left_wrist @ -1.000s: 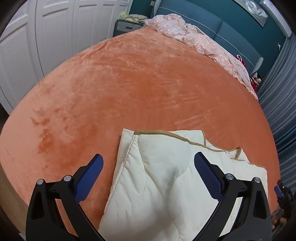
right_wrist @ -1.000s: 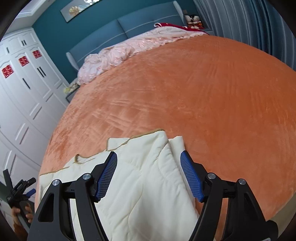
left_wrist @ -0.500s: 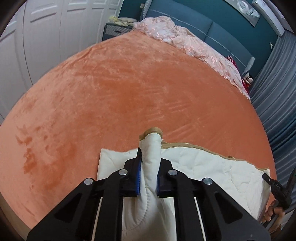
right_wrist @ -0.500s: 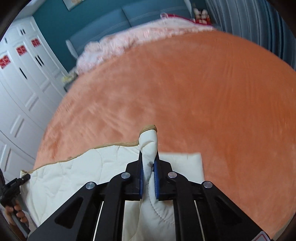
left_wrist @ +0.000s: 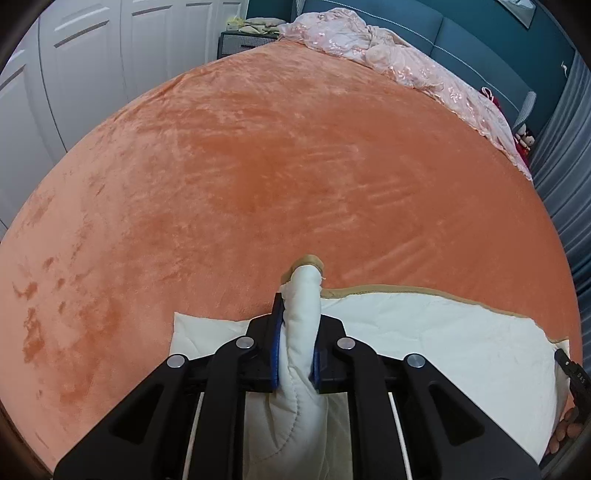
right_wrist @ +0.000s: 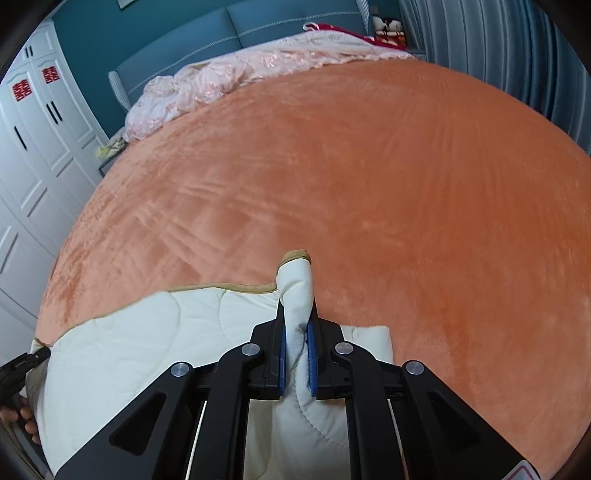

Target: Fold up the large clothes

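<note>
Item: cream quilted garment [left_wrist: 424,332], tan-trimmed, lying partly folded on the near part of the orange bedspread [left_wrist: 277,166].

My left gripper [left_wrist: 298,332]: jaws pressed together on a bunched fold of the garment; the fold rises between the blue pads [left_wrist: 275,350] and pokes out past the tips, tan edge uppermost.

My right gripper [right_wrist: 296,332]: jaws likewise pinching a raised fold, which stands clear of the fingertips; the rest spreads leftward beneath.

Beyond: pink bedding [right_wrist: 221,77] by the blue headboard [right_wrist: 207,33]; white wardrobe [right_wrist: 33,140] alongside.
</note>
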Action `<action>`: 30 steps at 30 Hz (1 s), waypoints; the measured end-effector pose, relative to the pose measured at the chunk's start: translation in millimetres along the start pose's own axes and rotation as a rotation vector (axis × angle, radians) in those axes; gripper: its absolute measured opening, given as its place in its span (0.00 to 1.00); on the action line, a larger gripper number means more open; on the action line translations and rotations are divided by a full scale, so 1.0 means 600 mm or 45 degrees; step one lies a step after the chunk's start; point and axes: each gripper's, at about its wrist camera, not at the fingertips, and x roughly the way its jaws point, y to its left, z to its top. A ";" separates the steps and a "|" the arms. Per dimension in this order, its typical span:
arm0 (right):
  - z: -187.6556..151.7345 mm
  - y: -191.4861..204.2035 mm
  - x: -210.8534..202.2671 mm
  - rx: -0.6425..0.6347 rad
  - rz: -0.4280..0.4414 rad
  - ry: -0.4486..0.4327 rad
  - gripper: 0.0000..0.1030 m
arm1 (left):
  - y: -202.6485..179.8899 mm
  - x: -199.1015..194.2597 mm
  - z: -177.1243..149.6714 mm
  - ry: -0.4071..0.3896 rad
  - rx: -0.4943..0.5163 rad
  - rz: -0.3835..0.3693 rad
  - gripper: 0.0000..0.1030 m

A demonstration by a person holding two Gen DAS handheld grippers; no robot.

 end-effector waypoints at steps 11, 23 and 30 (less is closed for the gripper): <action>-0.042 -0.005 0.064 -0.018 -0.047 0.008 0.11 | 0.017 0.052 -0.045 -0.063 -0.016 0.033 0.22; 0.001 -0.038 -0.052 0.189 0.021 -0.178 0.24 | 0.024 -0.078 -0.016 -0.238 -0.043 0.117 0.55; -0.027 0.148 -0.066 -0.188 0.271 -0.106 0.24 | -0.120 -0.130 -0.020 -0.216 0.146 -0.124 0.55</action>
